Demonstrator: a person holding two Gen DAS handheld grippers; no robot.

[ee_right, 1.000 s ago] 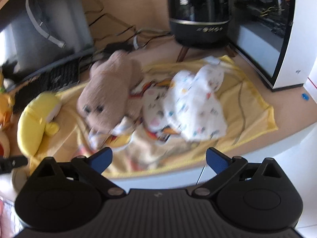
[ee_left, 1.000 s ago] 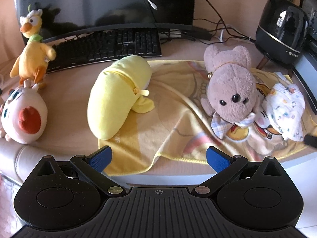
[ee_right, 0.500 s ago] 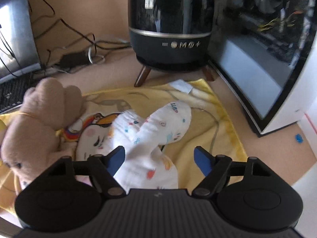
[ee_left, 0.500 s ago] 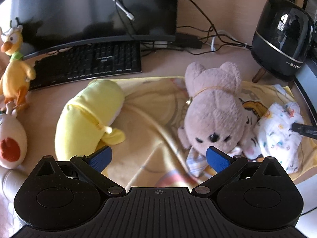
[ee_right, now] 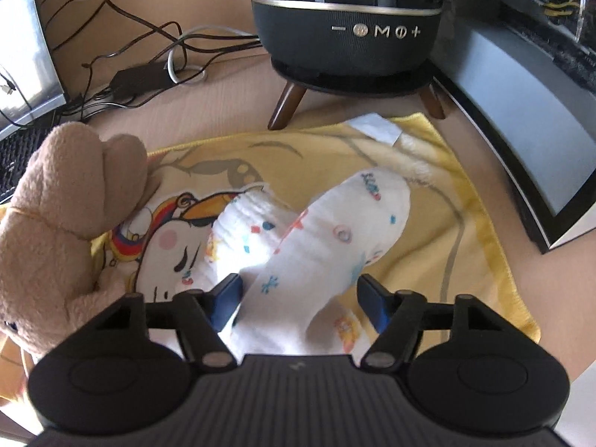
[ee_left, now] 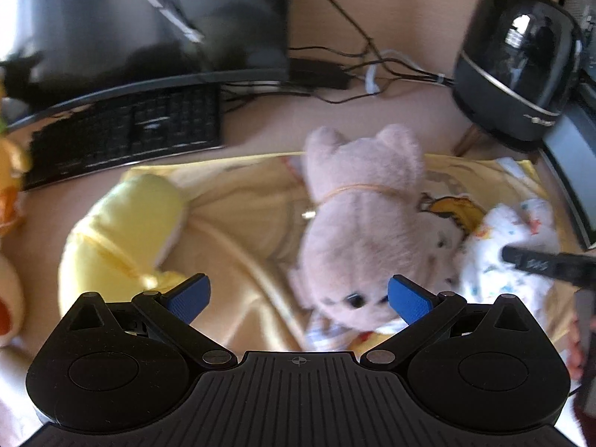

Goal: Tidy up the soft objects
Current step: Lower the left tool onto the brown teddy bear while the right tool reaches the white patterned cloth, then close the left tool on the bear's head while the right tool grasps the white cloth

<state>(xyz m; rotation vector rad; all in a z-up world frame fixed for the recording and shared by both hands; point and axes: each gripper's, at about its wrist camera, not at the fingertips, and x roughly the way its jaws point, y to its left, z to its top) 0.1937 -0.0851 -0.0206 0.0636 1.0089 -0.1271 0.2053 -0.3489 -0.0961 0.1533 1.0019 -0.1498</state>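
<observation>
A beige plush bear (ee_left: pixel 365 223) lies on a yellow printed blanket (ee_left: pixel 242 231), its head toward me. My left gripper (ee_left: pixel 298 298) is open, its fingers on either side of the bear's head. A yellow plush pillow (ee_left: pixel 123 223) lies at the blanket's left edge. A white patterned baby garment (ee_right: pixel 316 238) lies on the blanket (ee_right: pixel 465 231) right of the bear (ee_right: pixel 63 216). My right gripper (ee_right: pixel 300 298) is open, its jaws around the near part of the garment. It also shows in the left wrist view (ee_left: pixel 540 264) over the garment (ee_left: pixel 499 257).
A black keyboard (ee_left: pixel 123 134) and monitor (ee_left: pixel 141 18) stand behind the blanket. A black round speaker on wooden legs (ee_right: pixel 350 26) and a computer case (ee_right: pixel 529 85) stand at the right. Cables (ee_right: pixel 149 56) lie behind. A duck plush (ee_left: pixel 9 178) and a white plush (ee_left: pixel 7 309) sit at far left.
Both grippers have moved forward and down. The left now straddles the bear's head; the right has narrowed around the white garment.
</observation>
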